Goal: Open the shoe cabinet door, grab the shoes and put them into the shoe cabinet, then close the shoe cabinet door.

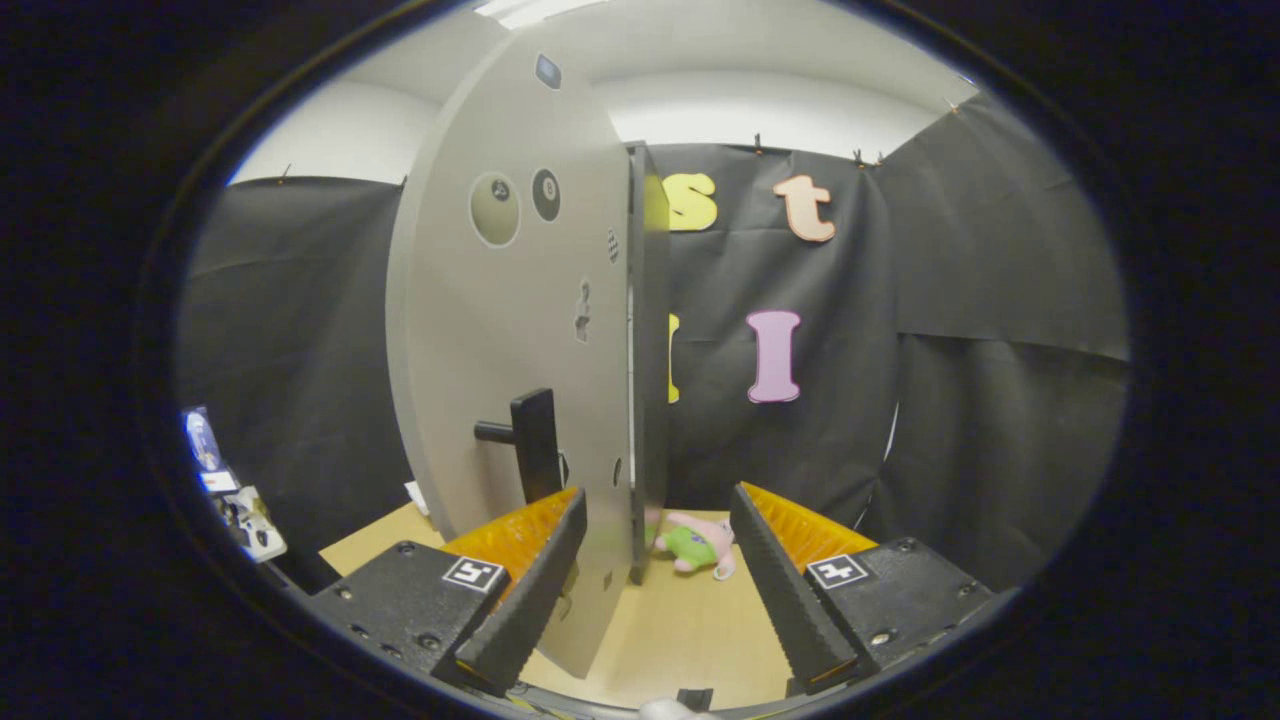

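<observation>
Your gripper [655, 590] is hanging with fingers spread wide, gripping nothing. The cabinet door [520, 330] is standing ajar, its free edge reaching between your fingers. The door's handle [530, 440] is sticking out just above your left finger. A plush toy [695, 545] is lying on the floor [680, 630] just beyond the door.

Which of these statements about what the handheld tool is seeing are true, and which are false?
1. The grey cabinet door stands ajar, its free edge toward the camera. True.
2. The tool is clamped shut on the black door handle. False: its fingers are spread open, and the handle sits just beyond the left finger, ungripped.
3. A small pink and green plush toy lies on the wooden floor beyond the fingers. True.
4. The toy is perched on top of the door. False: it lies low on the floor, beside the door's lower edge.
5. The door's edge comes down between the two fingers. True.
</observation>
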The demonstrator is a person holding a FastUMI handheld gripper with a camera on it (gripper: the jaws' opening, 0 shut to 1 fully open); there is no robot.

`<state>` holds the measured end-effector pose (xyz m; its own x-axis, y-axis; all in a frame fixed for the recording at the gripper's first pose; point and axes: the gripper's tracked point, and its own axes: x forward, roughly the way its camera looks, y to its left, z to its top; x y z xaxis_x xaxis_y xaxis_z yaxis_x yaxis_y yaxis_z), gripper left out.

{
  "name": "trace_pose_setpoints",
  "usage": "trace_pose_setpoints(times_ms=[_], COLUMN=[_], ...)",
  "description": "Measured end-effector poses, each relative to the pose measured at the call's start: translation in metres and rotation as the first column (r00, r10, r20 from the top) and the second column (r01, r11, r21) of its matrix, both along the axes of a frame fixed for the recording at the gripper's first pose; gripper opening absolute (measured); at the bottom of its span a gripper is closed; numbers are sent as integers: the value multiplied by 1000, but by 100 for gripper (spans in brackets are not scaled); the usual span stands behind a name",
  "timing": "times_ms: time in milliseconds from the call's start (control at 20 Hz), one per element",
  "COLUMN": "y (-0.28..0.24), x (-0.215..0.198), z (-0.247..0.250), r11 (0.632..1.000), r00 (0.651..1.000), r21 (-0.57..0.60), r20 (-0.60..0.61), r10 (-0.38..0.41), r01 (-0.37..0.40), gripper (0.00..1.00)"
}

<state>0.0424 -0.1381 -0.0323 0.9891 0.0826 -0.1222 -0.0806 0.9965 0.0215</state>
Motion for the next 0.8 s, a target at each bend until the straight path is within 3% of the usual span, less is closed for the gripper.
trace_pose_setpoints(times_ms=[450,800], y=[100,196], x=[14,61], z=[-2,-2], r11=[998,993], r00=[999,993], r21=[29,37], r20=[-5,5], r10=[53,115], r01=[-53,-115], gripper=[95,96])
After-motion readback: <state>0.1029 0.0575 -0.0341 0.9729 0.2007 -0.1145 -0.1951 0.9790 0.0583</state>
